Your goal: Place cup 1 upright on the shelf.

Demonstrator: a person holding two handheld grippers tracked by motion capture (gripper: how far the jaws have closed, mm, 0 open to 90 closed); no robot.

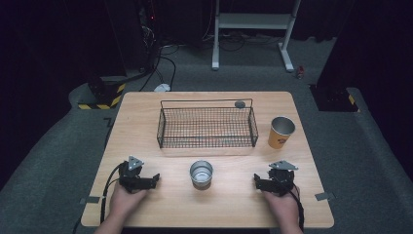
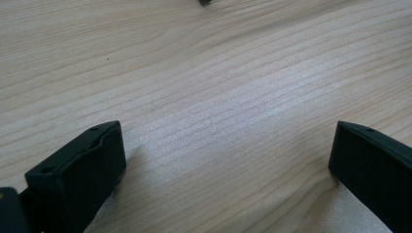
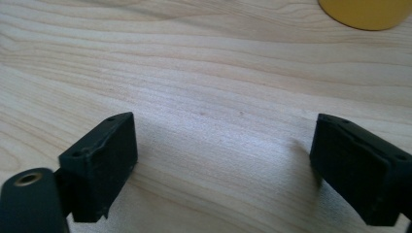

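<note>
Between the two claws, on the wooden counter (image 1: 146, 204), stands a steel cup (image 1: 201, 173), upright and open-topped, to the inner side of each and a little ahead. Left claw (image 1: 157, 179) and right claw (image 1: 255, 181) both rest low on the wood with jaws spread wide and nothing between them; the gripper views show bare grain between the black jaws. Ahead of the right claw and slightly outward stands an orange cup (image 1: 281, 132), whose base edges into the top of the right gripper view (image 3: 367, 12). Beyond the steel cup, ahead of both claws, sits a wire basket (image 1: 207, 127), apparently empty. Judging from this layout, the likely work is lifting a cup into the basket, and the risks follow from that. Either cup is light and tall, so a jaw tip striking its wall before the claw closes could tip or skid it across the smooth wood. A grip taken too near the rim might let the steel cup slip or swing. Carrying it too low toward the basket could catch the base on the near wire wall.
</note>
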